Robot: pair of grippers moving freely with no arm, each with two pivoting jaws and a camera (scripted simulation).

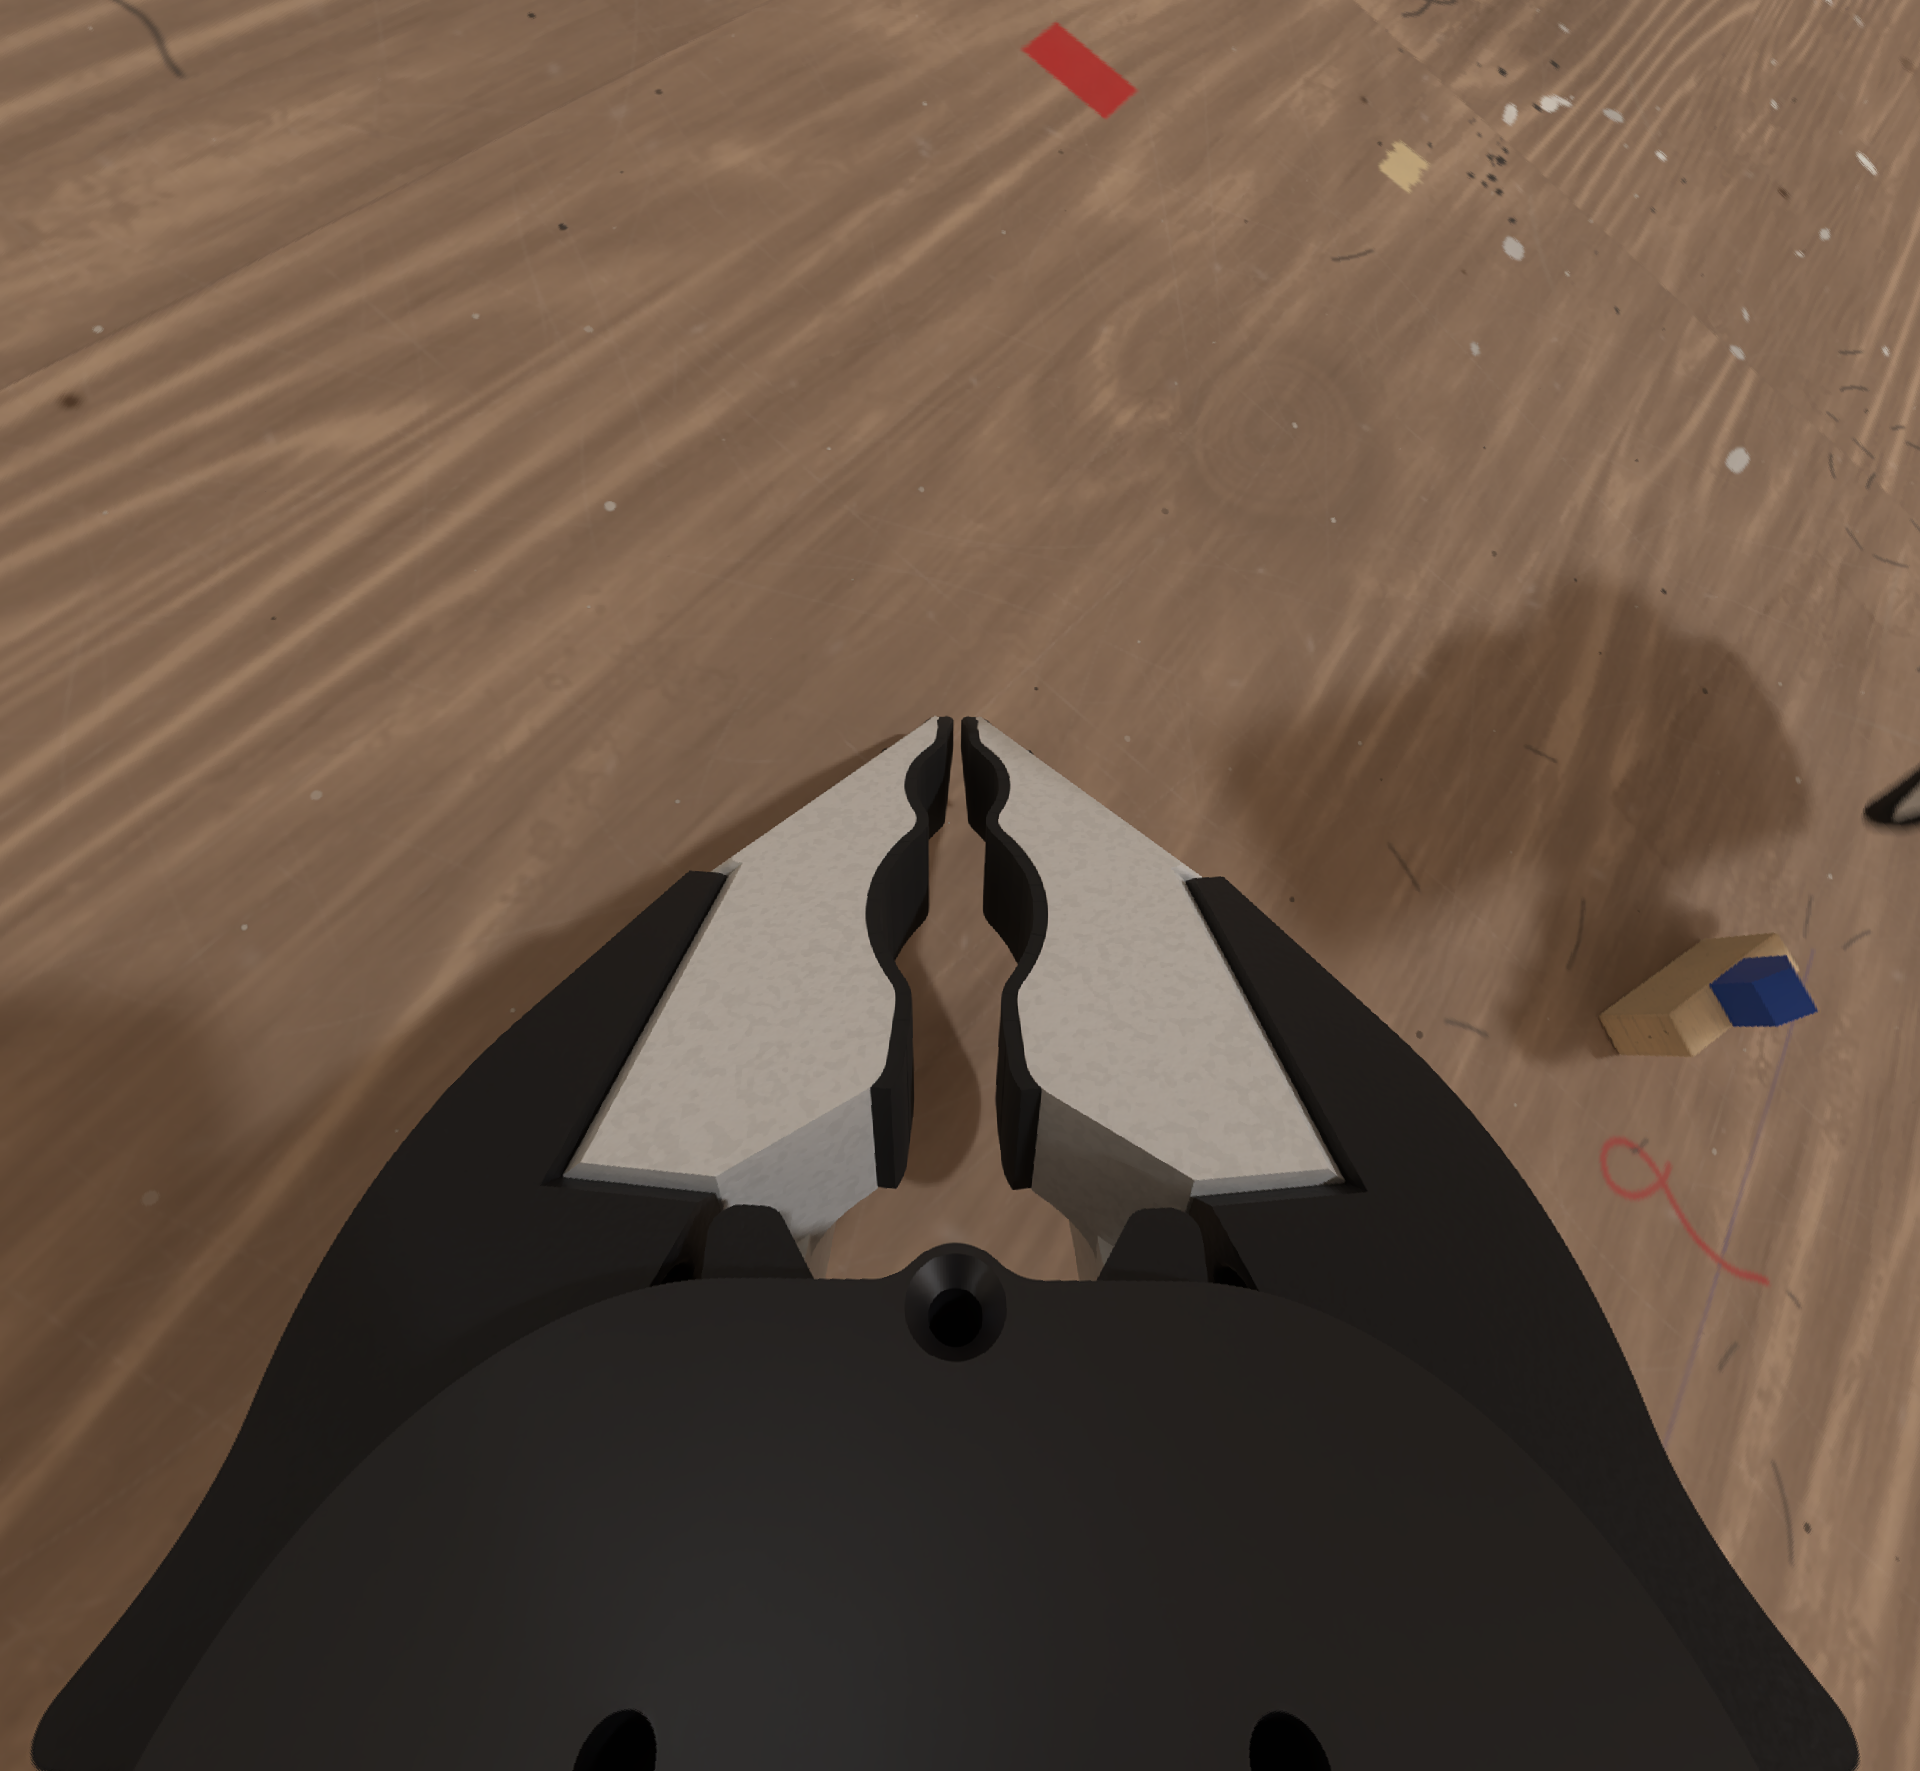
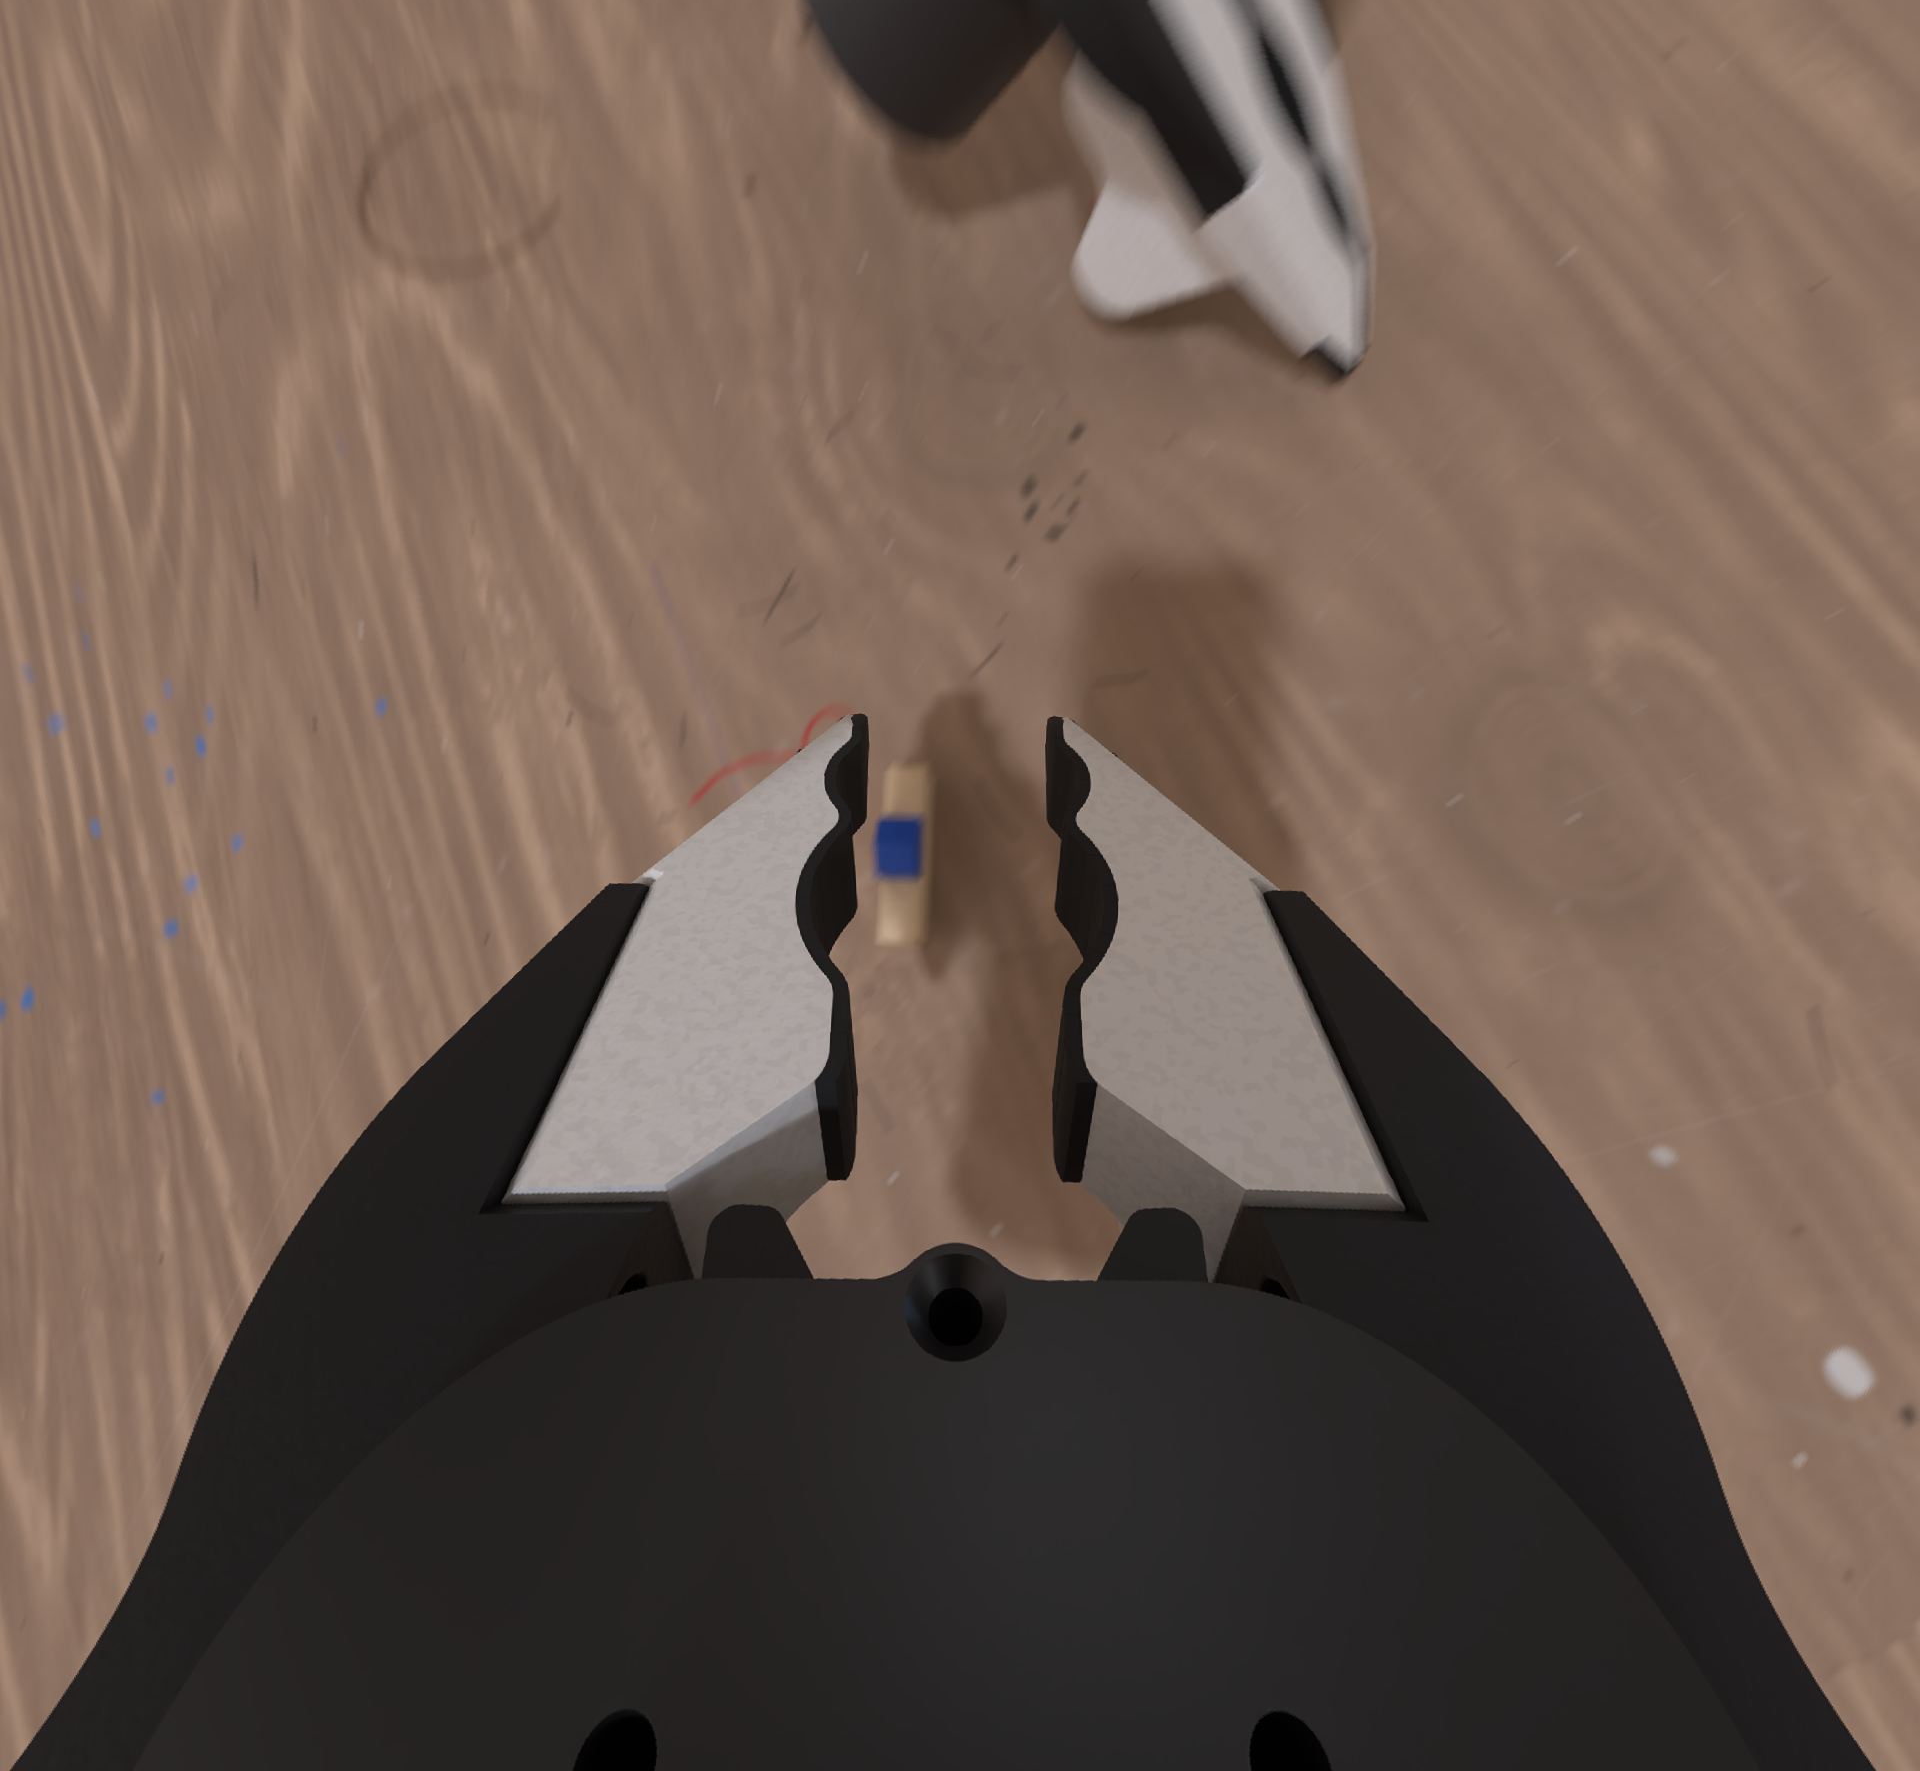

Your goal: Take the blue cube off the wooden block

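Scuffed wooden tabletop (image 1: pixel 623 371) carries the blue cube (image 2: pixel 897 846), sitting on the middle of the wooden block (image 2: pixel 903 911); it looks small, rigid and light, best pinched across two opposite side faces above the block. No containers are in sight. Above it the right gripper (image 2: pixel 951 732) is spread, while the left gripper (image 1: pixel 956 729), well apart, is pressed together on nothing.

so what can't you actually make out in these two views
- Right wrist view: the blue cube and wooden block are small and blurred, the block's near-left edge hidden behind a finger of the right hand-held gripper.
- Right wrist view: the left hand-held gripper is blurred and cut off by the top edge.
- Left wrist view: the far hand-held gripper is cropped by the top-right corner.
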